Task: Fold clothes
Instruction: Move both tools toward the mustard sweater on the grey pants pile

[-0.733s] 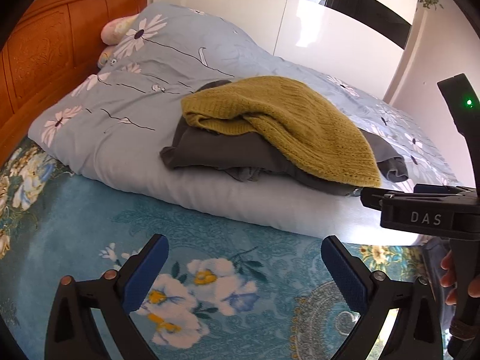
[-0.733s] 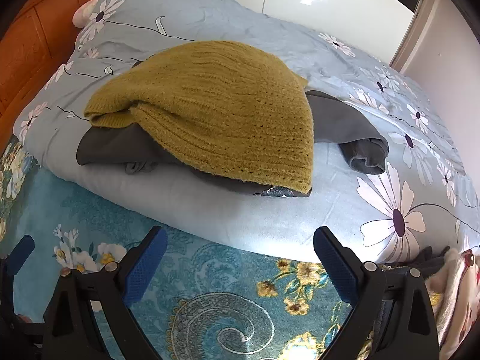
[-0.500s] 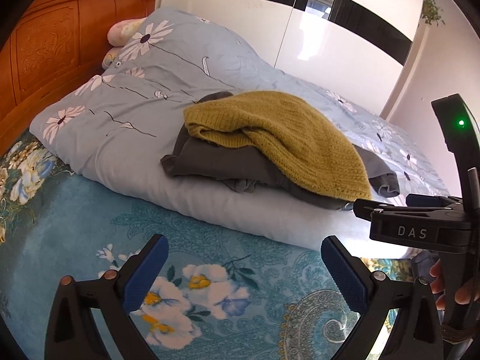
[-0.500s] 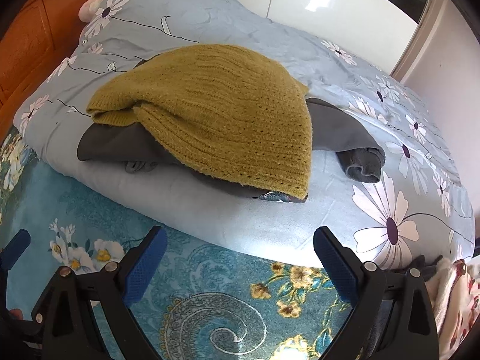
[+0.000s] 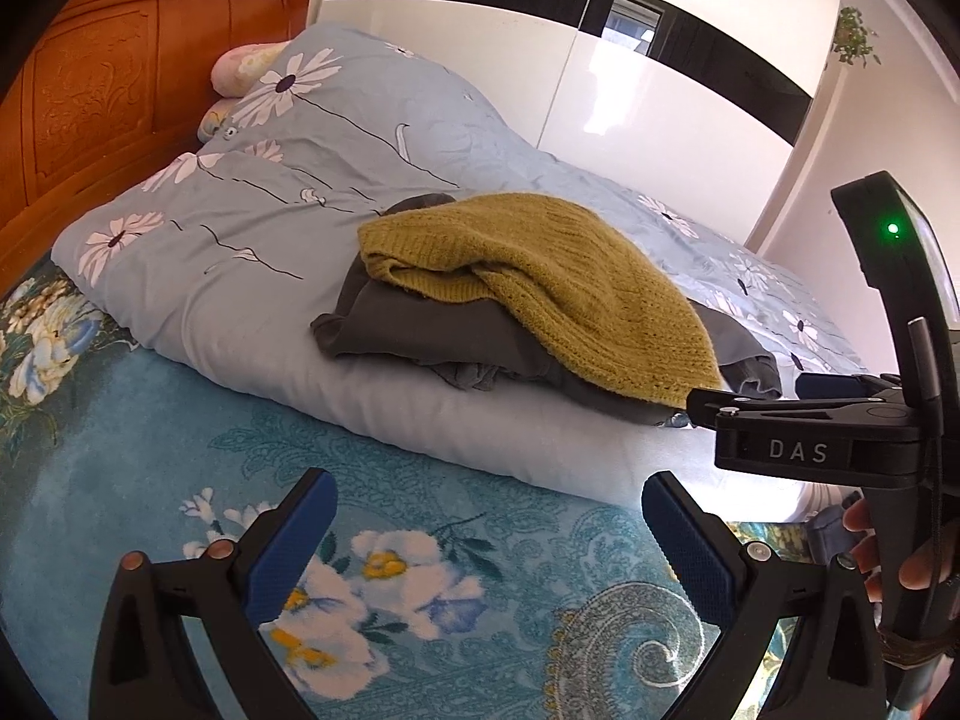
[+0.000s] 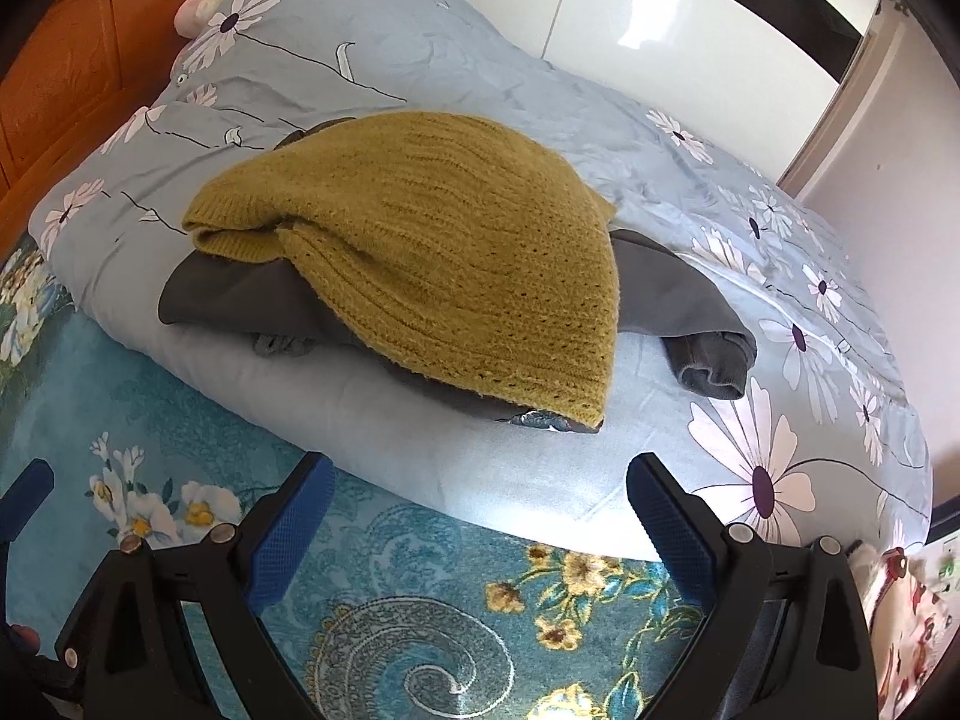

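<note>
2 garments lay on the folded quilt (image 6: 372,444) before you: a mustard sweater (image 6: 432,252) draped over a grey garment (image 6: 240,294) (partly hidden). Your left gripper (image 5: 489,531) and right gripper (image 6: 480,510) gaped wide, empty, above the teal bedspread (image 5: 150,450). Only the left view showed the headboard (image 5: 108,96) fully.

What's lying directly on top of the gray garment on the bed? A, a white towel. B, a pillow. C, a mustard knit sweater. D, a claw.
C: the sweater is draped over the gray garment, with both claws open and empty.
</note>
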A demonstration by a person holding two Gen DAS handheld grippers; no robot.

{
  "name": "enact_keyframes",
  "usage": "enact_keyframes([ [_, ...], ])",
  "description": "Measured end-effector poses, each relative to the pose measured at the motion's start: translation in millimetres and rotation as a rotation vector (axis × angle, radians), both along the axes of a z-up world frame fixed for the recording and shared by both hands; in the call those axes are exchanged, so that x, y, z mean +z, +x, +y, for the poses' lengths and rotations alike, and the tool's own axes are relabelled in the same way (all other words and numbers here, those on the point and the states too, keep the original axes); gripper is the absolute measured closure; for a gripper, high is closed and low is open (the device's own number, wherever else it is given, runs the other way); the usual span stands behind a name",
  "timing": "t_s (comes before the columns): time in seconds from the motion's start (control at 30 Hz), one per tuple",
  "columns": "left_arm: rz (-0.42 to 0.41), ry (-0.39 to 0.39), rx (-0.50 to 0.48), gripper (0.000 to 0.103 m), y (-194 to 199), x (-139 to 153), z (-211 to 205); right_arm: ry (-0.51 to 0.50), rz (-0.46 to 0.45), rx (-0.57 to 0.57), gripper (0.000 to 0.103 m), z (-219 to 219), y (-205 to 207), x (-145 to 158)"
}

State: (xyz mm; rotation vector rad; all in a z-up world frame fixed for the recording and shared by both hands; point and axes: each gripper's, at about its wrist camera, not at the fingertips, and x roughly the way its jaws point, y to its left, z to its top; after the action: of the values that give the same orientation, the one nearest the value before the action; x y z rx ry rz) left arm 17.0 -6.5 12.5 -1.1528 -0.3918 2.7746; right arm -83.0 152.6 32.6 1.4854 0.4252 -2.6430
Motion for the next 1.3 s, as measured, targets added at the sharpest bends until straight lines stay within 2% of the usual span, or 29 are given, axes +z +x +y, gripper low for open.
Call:
enact_keyframes([
  [0.23, 0.011, 0.018, -0.018, 0.000, 2.4, -4.2, -0.4, 0.037, 0.000, 0.025, 0.005, -4.9, -0.5, -4.8],
  [0.57, -0.024, 0.076, 0.026, 0.000, 0.5, -17.5, -14.3, 0.092, -0.005, 0.064, 0.005, -16.3, -1.2, -14.0],
  [0.97, -0.066, 0.142, 0.052, 0.000, -2.7, -32.7, -27.7, 0.098, -0.012, 0.066, 0.005, -23.4, -7.9, -22.2],
  [1.3, -0.068, 0.157, 0.050, 0.000, -1.8, -38.6, -32.8, 0.113, -0.018, 0.073, 0.005, -28.6, -10.1, -24.8],
])
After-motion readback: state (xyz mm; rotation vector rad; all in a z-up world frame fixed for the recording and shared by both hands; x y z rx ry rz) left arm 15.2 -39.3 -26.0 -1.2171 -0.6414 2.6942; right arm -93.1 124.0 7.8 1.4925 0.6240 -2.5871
